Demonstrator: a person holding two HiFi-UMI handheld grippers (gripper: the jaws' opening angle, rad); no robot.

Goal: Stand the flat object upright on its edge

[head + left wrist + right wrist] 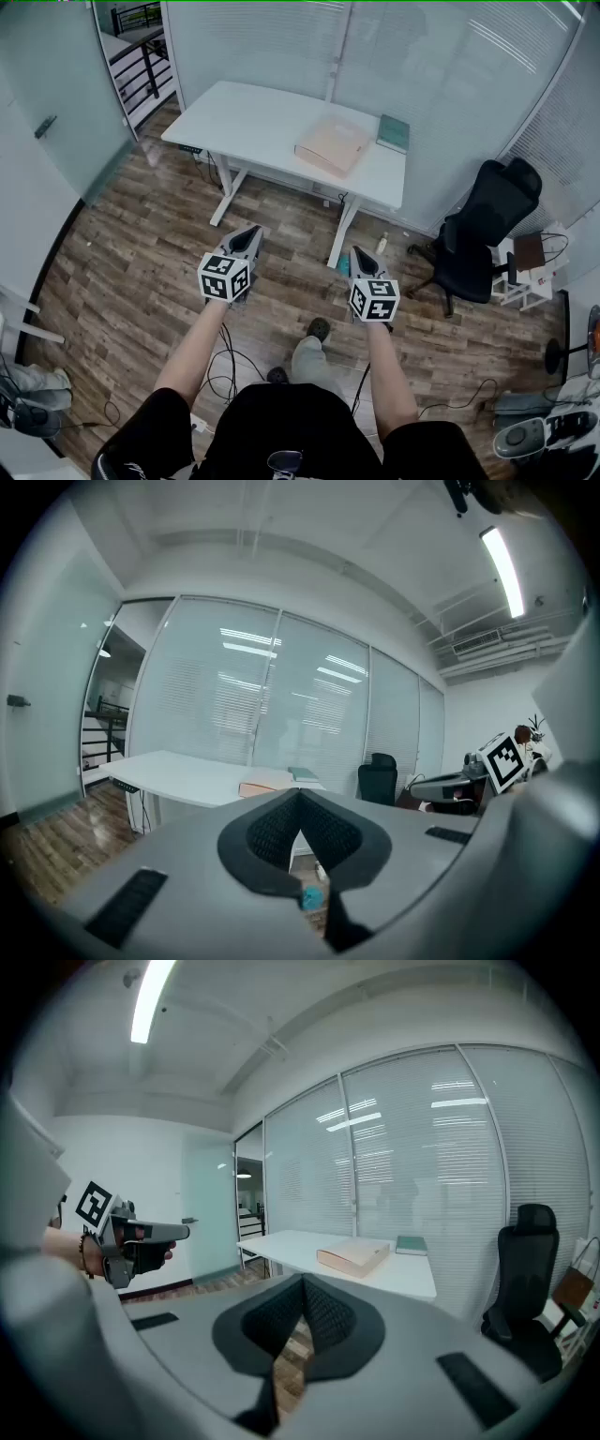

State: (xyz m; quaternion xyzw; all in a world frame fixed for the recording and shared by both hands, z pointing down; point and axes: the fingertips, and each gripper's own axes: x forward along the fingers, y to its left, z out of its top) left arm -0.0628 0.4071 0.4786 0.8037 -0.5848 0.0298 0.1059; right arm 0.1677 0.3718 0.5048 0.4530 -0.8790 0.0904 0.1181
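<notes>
Head view: a pale tan flat rectangular box [332,145] lies flat on the white rectangular desk [253,117], toward its right end, just beside a dark green book [393,133]. The left gripper [247,234] and right gripper [360,255] hang over the brown wood-plank floor [141,244], well apart from the desk. Both grippers' jaws are clenched together with nothing between them.

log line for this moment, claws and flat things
left claw: shut, empty | right claw: shut, empty | tan box: flat on white table | green book: flat beside it | task: not started
</notes>
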